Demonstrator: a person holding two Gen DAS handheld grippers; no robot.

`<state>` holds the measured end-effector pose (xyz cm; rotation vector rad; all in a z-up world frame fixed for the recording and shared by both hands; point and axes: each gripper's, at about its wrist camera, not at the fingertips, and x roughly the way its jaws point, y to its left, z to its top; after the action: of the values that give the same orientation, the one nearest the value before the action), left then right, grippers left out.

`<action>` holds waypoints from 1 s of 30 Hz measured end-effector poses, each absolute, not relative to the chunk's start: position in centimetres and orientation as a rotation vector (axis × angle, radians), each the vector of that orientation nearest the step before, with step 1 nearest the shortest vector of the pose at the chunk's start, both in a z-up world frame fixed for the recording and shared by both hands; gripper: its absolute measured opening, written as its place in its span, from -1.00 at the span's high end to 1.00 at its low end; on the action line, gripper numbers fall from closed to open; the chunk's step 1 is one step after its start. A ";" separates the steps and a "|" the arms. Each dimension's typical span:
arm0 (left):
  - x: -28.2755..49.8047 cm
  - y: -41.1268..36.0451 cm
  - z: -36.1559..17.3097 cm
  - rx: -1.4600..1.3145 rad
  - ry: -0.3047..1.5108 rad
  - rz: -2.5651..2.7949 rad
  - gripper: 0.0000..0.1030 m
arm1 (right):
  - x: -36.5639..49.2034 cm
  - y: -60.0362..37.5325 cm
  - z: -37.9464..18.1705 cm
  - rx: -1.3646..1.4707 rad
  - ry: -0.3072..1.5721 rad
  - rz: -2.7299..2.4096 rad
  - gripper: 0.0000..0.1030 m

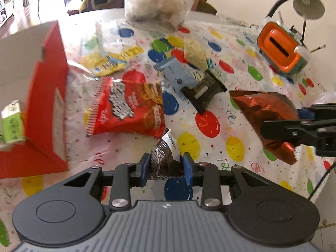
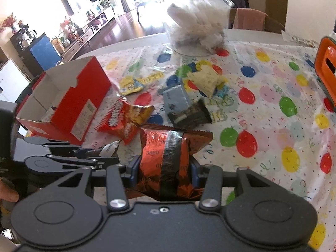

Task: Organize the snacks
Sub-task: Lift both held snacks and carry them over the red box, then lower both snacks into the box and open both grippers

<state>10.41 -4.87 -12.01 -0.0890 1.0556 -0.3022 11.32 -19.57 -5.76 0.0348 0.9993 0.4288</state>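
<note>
Two packets up at once: the dark brown-and-white snack packet (image 1: 167, 157) sits squarely between the left gripper (image 1: 166, 169) jaws, pinched on both sides, lifted above the balloon-print surface (image 1: 241, 113). Over on the right, the shiny red Oreo packet (image 2: 168, 163) is wedged crosswise in the right gripper (image 2: 164, 171), jaws pressing its flanks, its dark seam facing up. Just beyond lies the red chips bag (image 1: 128, 109) flat on the cloth, then the blue and black packets (image 1: 193, 82), and to the left the open red box (image 2: 65, 103)
</note>
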 end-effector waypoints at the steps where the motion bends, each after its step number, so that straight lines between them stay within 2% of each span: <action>1: 10.2 -4.5 -11.5 -0.092 1.048 -0.303 0.38 | 11.3 -19.2 -5.5 0.032 0.994 0.433 0.15; 16: 9.4 3.9 -4.0 -0.108 0.920 -0.208 0.38 | 12.3 -10.3 -0.8 -0.039 0.892 0.548 0.15; 30: 11.9 16.5 -3.1 -0.107 0.903 -0.002 0.38 | 16.3 3.4 -1.4 -0.171 0.885 0.682 0.15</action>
<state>11.94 16.45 -3.13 -0.1067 0.9029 -0.0024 16.28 3.43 -1.40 -0.1706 0.8850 0.6816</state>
